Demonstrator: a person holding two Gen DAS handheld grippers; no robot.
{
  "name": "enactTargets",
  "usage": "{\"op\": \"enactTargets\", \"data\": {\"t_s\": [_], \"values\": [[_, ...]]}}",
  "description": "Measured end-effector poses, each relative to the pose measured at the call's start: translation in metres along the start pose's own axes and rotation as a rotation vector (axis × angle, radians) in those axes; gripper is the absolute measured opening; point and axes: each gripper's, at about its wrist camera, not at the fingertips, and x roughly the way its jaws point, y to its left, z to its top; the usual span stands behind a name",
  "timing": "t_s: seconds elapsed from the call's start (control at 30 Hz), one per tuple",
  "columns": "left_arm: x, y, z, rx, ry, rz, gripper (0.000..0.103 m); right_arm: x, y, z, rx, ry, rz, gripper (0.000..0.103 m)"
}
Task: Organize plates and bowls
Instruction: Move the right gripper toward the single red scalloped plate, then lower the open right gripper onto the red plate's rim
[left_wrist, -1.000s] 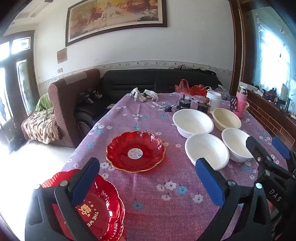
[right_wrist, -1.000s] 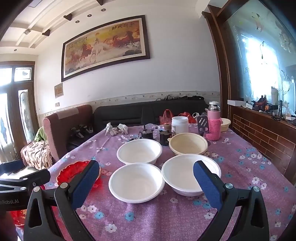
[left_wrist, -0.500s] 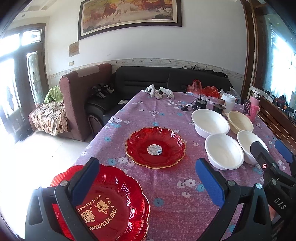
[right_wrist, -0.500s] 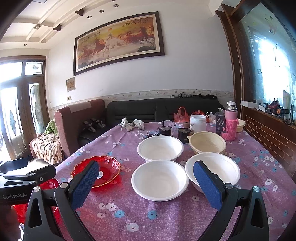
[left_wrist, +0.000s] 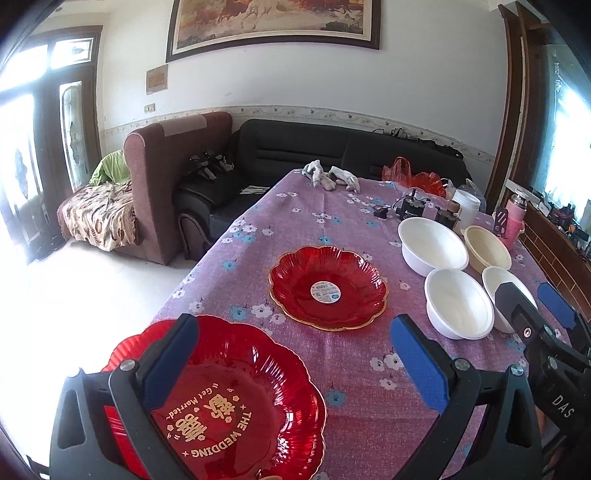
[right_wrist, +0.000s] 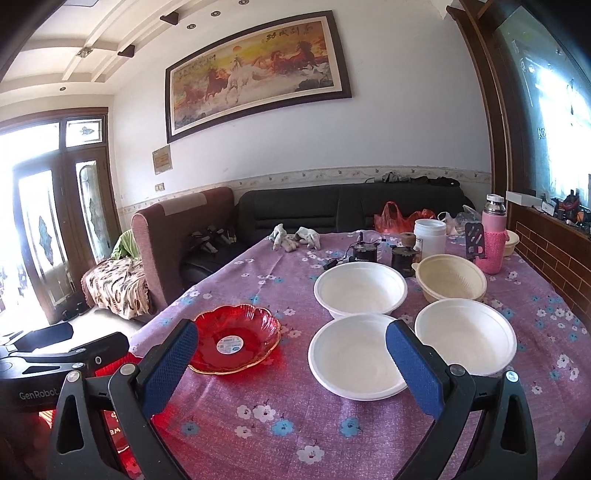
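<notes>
Hardly begun, by the look of it. Two plates apart, four bowls apart, nothing stacked yet.

Close to the near edge of the purple flowered tabletop (left_wrist: 351, 206): a big red flower-shaped plastic plate with gold wedding words (left_wrist: 236, 402). Maybe more red plates under it, but hard to tell. Farther in, alone: a smaller red flower-shaped plate with a round sticker in the middle (left_wrist: 328, 288).

On the right side, a bunch of bowls, close together but none inside another: a big white round bowl at the back (right_wrist: 360, 290), a cream ribbed bowl (right_wrist: 450, 278) just beside it, a white bowl in front (right_wrist: 354, 356), and one more white bowl on the right (right_wrist: 465, 338).

Left gripper (left_wrist: 295, 358) above the wedding plate, blue jaws spread wide, holding nothing. Right gripper (right_wrist: 290, 362) low over the tabletop, between the sticker plate and the front white bowl, jaws spread wide too, also holding nothing.

Still to do, most likely: red plate onto red plate, then bowls nested one in another.

Other stuff at the far end: grey work gloves (right_wrist: 295, 236), a white plastic jar (right_wrist: 429, 236), a pink bottle in a knitted sleeve (right_wrist: 493, 236), small dark jars (right_wrist: 402, 258), an orange plastic bag (right_wrist: 391, 219). All well away from the plates. Nothing between the two red plates. Dark jars sitting right behind the back bowl, easy to bump.
</notes>
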Motion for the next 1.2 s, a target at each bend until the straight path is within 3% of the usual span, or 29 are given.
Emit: {"op": "enactTargets", "data": {"t_s": [0.2,0.5,0.7,0.87,1.0,1.2], "values": [[0.008,0.008,0.009,-0.030,0.033,0.005,0.103,0.016,-0.002,0.014,0.064,0.047,0.041,0.103],[0.048,0.033,0.057,-0.059,0.174,-0.072,0.103,0.057,-0.001,0.033,0.155,0.128,0.147,0.103],[0.077,0.051,0.086,-0.110,0.301,-0.189,0.103,0.098,-0.004,0.036,0.301,0.238,0.342,0.103],[0.097,0.063,0.091,-0.171,0.392,-0.231,0.103,0.131,-0.005,0.020,0.459,0.328,0.471,0.103],[0.098,0.071,0.088,-0.206,0.414,-0.232,0.103,0.141,-0.006,0.008,0.483,0.321,0.464,0.103],[0.091,0.056,0.087,-0.134,0.321,-0.077,0.103,0.146,-0.013,0.000,0.425,0.306,0.408,0.103]]}}
